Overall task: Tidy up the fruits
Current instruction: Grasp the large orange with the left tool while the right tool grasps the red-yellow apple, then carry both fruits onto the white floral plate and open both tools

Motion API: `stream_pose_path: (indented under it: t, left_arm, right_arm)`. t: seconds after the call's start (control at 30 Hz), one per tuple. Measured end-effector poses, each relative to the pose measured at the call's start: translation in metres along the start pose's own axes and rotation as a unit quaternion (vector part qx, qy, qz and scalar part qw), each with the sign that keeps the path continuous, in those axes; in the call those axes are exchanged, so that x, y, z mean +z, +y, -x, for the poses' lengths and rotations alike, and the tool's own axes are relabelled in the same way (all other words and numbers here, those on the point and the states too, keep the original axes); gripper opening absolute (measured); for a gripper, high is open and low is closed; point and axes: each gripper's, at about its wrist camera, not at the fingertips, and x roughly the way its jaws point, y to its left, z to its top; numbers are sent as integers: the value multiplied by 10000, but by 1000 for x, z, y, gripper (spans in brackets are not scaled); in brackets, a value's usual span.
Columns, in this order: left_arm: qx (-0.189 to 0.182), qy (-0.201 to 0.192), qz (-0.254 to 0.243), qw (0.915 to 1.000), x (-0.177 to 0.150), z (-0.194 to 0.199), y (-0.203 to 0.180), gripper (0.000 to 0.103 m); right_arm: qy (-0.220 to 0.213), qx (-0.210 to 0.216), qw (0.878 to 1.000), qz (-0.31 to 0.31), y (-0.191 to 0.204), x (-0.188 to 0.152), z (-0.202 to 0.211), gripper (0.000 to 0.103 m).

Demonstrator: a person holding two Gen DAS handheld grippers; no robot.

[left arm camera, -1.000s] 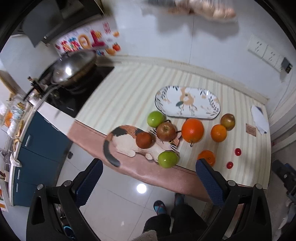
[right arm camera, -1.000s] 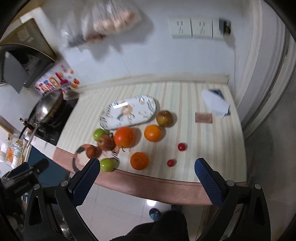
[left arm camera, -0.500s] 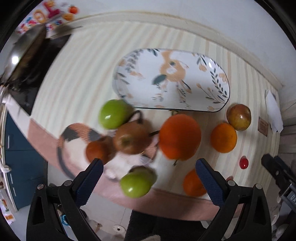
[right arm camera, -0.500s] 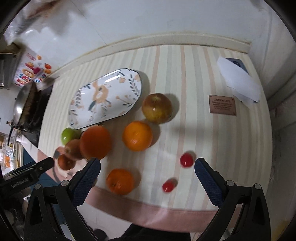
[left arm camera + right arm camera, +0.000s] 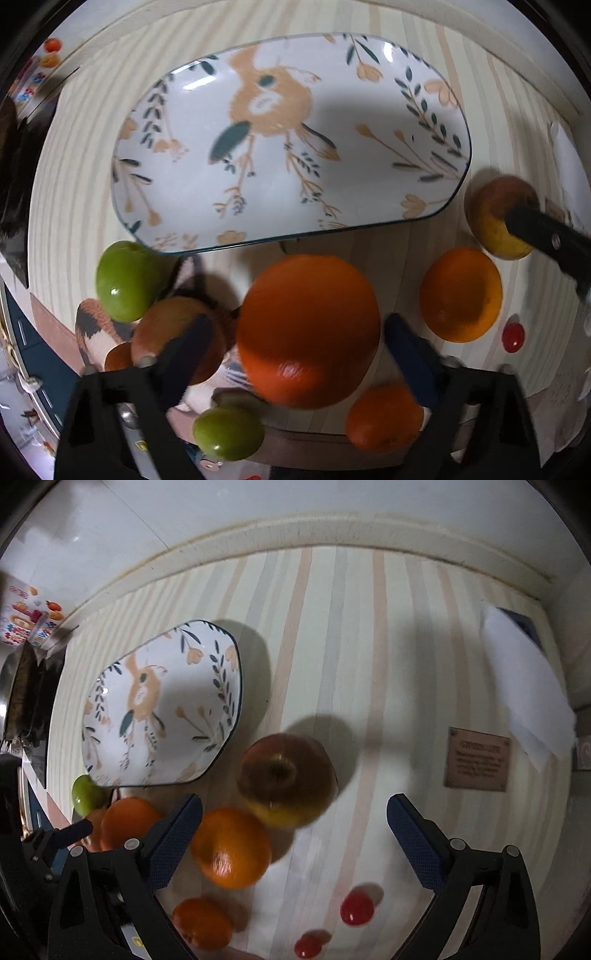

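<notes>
My left gripper [image 5: 295, 339] is open, its jaws either side of a large orange [image 5: 308, 330] without touching it. A floral oval plate [image 5: 369, 122] lies just beyond it, with nothing on it. Two green apples [image 5: 127, 280], a red apple [image 5: 173, 332], smaller oranges [image 5: 460, 293] and a red-yellow apple [image 5: 496, 218] lie around. My right gripper [image 5: 295, 827] is open above the red-yellow apple [image 5: 286, 779], with an orange [image 5: 231, 847] by its left finger. The plate shows at the left of the right wrist view [image 5: 159, 709].
Two cherry tomatoes [image 5: 356, 908] lie near the counter's front edge. A cat-shaped mat [image 5: 94, 328] sits under the left fruits. A brown card [image 5: 476, 758] and white paper [image 5: 524, 686] lie at the right. A stove [image 5: 26, 686] is at the far left.
Both grippers have moved down and forward toward the counter. The large orange now sits between my left jaws, and the red-yellow apple just ahead of my right jaws.
</notes>
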Motion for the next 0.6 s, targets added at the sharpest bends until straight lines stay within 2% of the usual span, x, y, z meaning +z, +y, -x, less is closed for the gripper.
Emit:
stream_pose_path:
  t: [0.07, 0.17, 0.2, 0.23, 0.4, 0.6]
  left_arm:
    - [-42, -40, 9, 10000, 1, 0, -1, 78]
    - [24, -244, 12, 9997, 1, 4, -1, 77]
    - [43, -283, 21, 9996, 1, 6, -1, 77]
    - [52, -288, 29, 9996, 2, 7, -2, 76]
    - [90, -380, 42, 9992, -8, 6, -4, 76]
    - [-123, -503, 74, 9986, -19, 19, -12, 76]
  right_arm:
    - [90, 32, 10000, -4, 1, 6, -10, 96]
    - [190, 6, 9998, 19, 4, 10, -21, 82]
    - [223, 3, 9997, 35, 5, 12, -25, 74]
    - [250, 80, 9996, 50, 6, 12, -28, 72]
    - [150, 2, 9998, 159, 11, 10, -28, 71]
    - [30, 92, 9999, 137, 9, 8, -13, 71]
